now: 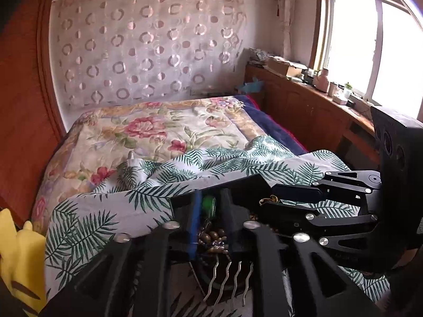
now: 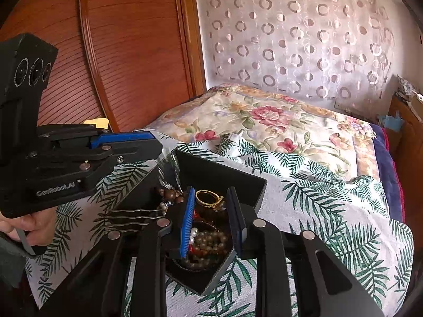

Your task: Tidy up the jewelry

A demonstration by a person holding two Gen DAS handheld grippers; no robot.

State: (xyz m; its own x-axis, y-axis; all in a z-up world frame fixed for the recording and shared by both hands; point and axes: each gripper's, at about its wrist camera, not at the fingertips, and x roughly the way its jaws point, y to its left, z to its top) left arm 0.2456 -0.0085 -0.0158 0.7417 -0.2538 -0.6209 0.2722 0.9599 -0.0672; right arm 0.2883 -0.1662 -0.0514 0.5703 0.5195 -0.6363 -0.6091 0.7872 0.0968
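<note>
A black jewelry box [image 2: 224, 174] sits on a palm-leaf cloth on the bed. It holds a gold ring [image 2: 208, 198], pearl and brown bead strands [image 2: 211, 240] and wooden beads [image 2: 169, 194]. A silver wavy hair comb [image 2: 132, 219] lies at its left side. My right gripper [image 2: 211, 219] is open, fingers hanging over the box, nothing between them. My left gripper [image 1: 208, 222] is open above the beads [image 1: 211, 237] and the comb [image 1: 227, 277]. From the right wrist view the left gripper [image 2: 150, 142] looks nearly closed and empty at the box's left corner. The right gripper [image 1: 267, 198] appears in the left wrist view beside the ring [image 1: 268, 200].
The palm-leaf cloth [image 2: 330, 211] covers a floral quilt [image 2: 264, 121]. A red-brown wooden wardrobe [image 2: 127, 52] stands left. A yellow plush toy [image 1: 18, 259] sits at the left edge. A wooden ledge with clutter [image 1: 317, 82] runs under the window on the right.
</note>
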